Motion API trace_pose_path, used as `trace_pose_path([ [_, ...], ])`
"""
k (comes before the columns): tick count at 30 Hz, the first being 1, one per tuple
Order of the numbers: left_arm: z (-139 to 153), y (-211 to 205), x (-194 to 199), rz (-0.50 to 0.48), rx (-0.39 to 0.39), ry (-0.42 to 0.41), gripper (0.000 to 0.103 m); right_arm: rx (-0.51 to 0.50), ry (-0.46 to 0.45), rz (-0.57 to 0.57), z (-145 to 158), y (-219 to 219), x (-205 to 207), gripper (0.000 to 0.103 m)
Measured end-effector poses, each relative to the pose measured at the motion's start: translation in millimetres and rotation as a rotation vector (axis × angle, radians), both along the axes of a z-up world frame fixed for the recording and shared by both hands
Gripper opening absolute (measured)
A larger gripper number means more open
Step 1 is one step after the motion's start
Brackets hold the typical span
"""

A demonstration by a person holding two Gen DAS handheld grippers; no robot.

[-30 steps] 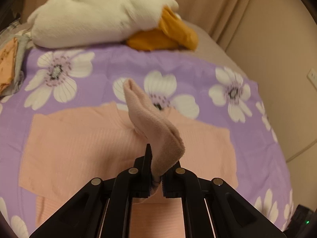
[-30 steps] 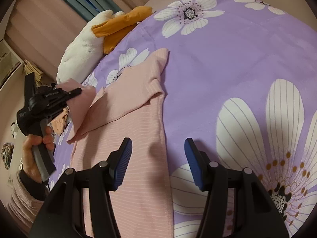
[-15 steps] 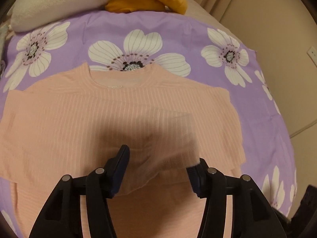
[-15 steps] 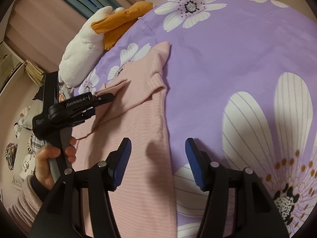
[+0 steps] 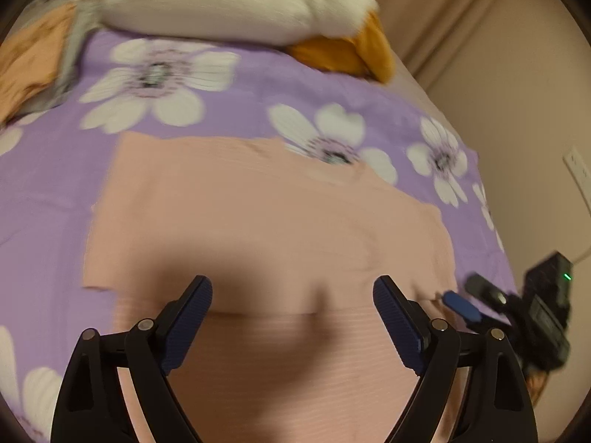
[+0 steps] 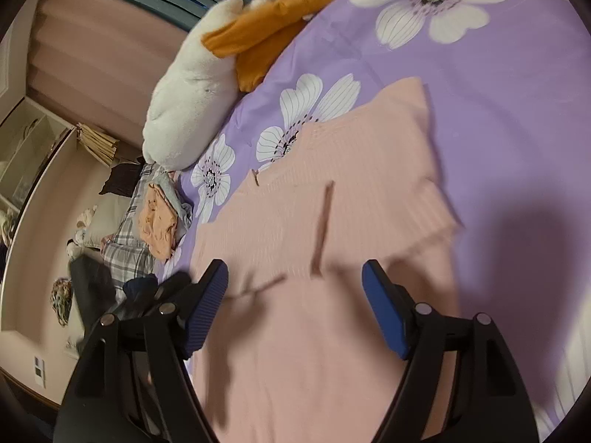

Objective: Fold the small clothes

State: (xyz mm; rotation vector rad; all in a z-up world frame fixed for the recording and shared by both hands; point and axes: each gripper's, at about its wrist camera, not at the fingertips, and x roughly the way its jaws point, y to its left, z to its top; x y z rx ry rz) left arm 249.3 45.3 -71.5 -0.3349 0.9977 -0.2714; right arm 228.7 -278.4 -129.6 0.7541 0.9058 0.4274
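Wide apart now on the left gripper [image 5: 291, 310], just been opening, with the sleeve released and nothing between; right gripper [image 6: 295, 295] also just opened further, empty. Left sleeve now folded flat across the pink ribbed sweater [image 6: 332, 258] on the purple flowered bedspread [image 6: 517, 118]. Probably hem next. Collar toward the plush duck [image 5: 240, 3], long axis collar-to-hem.

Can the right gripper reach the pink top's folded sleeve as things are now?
Probably yes: the right gripper is open above the pink top, and nothing lies between it and the folded sleeve ahead.
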Motion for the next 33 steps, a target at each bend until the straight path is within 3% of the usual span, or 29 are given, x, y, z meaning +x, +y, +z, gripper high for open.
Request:
trace_pose_path([
  [6, -4, 62, -14, 0.114, -0.029, 0.009, 0.09, -0.135, 0.058, 0.033, -9, 36, 48, 0.07],
  [8, -7, 80, -20, 0.152, -0.042, 0.014, 0.09, -0.189, 0.063, 0.053, -12, 45, 58, 0.054],
  [10, -11, 98, -27, 0.194, -0.056, 0.022, 0.09, -0.303, 0.068, 0.056, -13, 57, 68, 0.029],
  [11, -13, 104, -30, 0.205, -0.061, 0.026, 0.09, -0.346, 0.063, 0.061, -12, 59, 70, 0.025],
  [12, -15, 110, -33, 0.217, -0.067, 0.03, 0.09, -0.395, 0.046, 0.069, -8, 65, 70, 0.011],
  [13, -17, 115, -35, 0.225, -0.068, 0.035, 0.09, -0.416, 0.035, 0.08, -3, 69, 73, 0.008],
  [16, -18, 125, -40, 0.243, -0.072, 0.041, 0.09, -0.468, -0.03, 0.102, 25, 82, 72, 0.007],
  [22, -11, 131, -45, 0.26, -0.092, 0.027, 0.09, -0.387, -0.28, 0.115, 128, 97, 62, 0.007],
  [25, -10, 129, -46, 0.252, -0.09, 0.028, 0.09, -0.356, -0.366, 0.086, 165, 87, 53, 0.007],
  [29, -12, 128, -46, 0.246, -0.09, 0.03, 0.09, -0.353, -0.369, 0.046, 172, 64, 49, 0.008],
  [33, -13, 116, -40, 0.227, -0.084, 0.037, 0.09, -0.398, -0.259, 0.044, 134, 47, 50, 0.009],
])
